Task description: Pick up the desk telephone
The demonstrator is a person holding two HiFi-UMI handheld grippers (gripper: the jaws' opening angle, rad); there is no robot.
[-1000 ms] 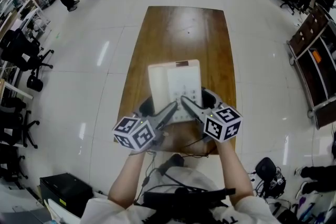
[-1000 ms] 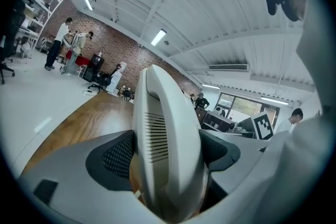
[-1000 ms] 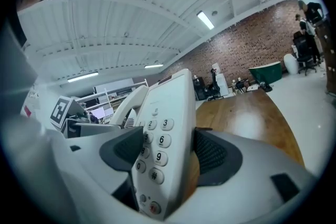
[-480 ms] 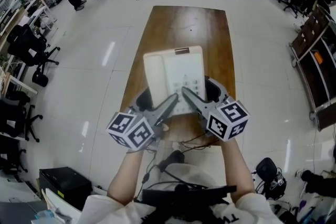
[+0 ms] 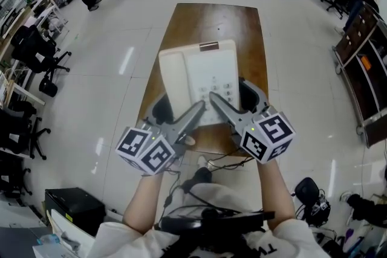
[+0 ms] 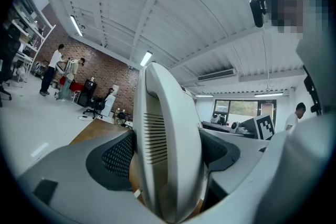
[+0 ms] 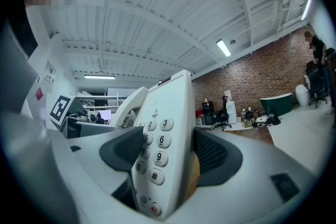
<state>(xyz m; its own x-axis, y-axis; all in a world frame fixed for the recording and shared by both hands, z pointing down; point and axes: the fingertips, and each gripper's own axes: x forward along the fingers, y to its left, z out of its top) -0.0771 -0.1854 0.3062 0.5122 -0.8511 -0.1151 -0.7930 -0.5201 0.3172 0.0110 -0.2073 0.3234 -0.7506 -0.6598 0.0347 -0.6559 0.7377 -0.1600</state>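
Head view shows your left gripper (image 5: 181, 109) and right gripper (image 5: 231, 97) both squeezed tight on the near end of the desk telephone (image 5: 205, 72), up above the table (image 5: 242, 27). It looks hard, smooth and light — keep it flat so the handset (image 5: 172, 78) can't slip off.

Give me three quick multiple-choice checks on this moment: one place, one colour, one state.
1. Where is the desk telephone? A on the floor; B between the left gripper and right gripper, over the table; C on a shelf.
2. Its colour? A black; B red; C off-white.
3. The right gripper is: A open, empty; B shut on the telephone's keypad side; C out of view.
Key: B, the head view shows both clamping it over the brown top; C, its casing is pale throughout; B, the keypad edge sits pinched between that gripper's pads.
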